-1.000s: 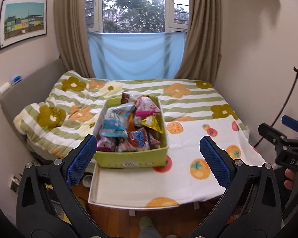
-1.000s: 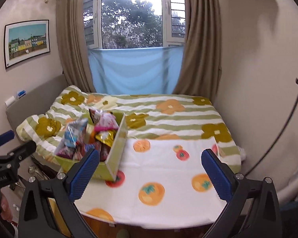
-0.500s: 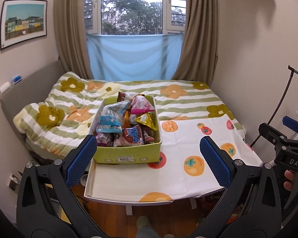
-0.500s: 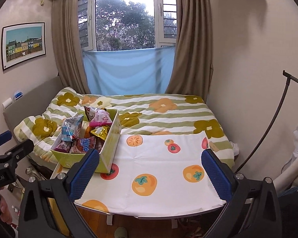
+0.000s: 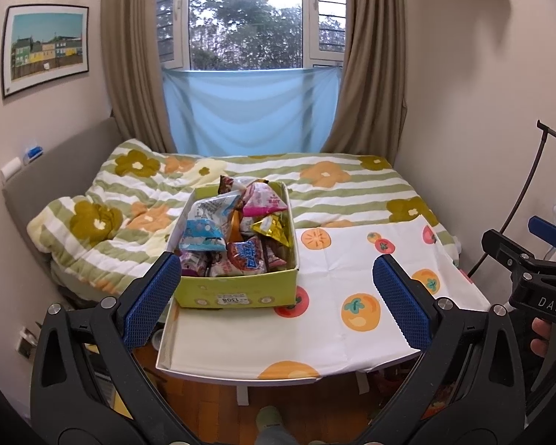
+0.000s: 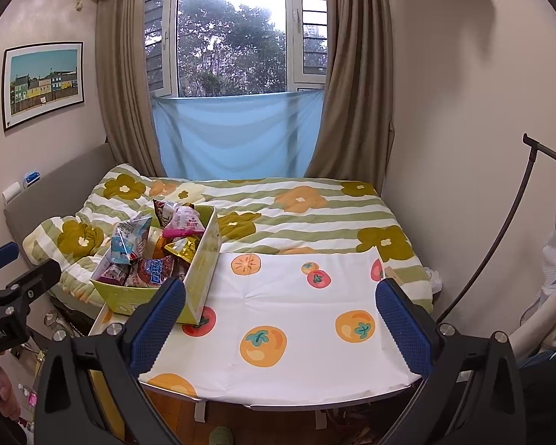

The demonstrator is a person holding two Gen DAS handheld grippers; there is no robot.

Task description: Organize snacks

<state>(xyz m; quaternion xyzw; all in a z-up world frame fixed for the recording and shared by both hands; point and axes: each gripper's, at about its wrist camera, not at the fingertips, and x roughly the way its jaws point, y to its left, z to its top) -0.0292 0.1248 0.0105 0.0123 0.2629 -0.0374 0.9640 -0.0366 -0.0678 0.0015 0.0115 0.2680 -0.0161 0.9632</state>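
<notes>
Leftmost on the small table [image 5: 211, 369], at its far left corner, we see the yellow-green box [image 5: 237, 294] heaped with snack packets [image 5: 237, 230]: a pale blue bag on the left, a pink one at the back, a gold foil pouch on the right and a red wrapper at the front. A white label sits on the box's near wall. In the right wrist view the same box [image 6: 200, 274] sits close to the table's left rim, its long side facing the open cloth.

Our left gripper [image 5: 278, 296] hangs well short of the table, blue pads spread wide, with nothing between them and touching nothing. Our right gripper [image 6: 281, 319] is likewise spread wide and empty, held off the near edge.

Moving right, the white tablecloth [image 6: 296, 315] printed with orange fruit lies bare from the box across to the right edge, where it overhangs the table. Beyond the far edge we see the bed [image 6: 296, 207] with its green-striped flower quilt. At the far right a dark curved stand [image 6: 500, 230] leans near the wall.
</notes>
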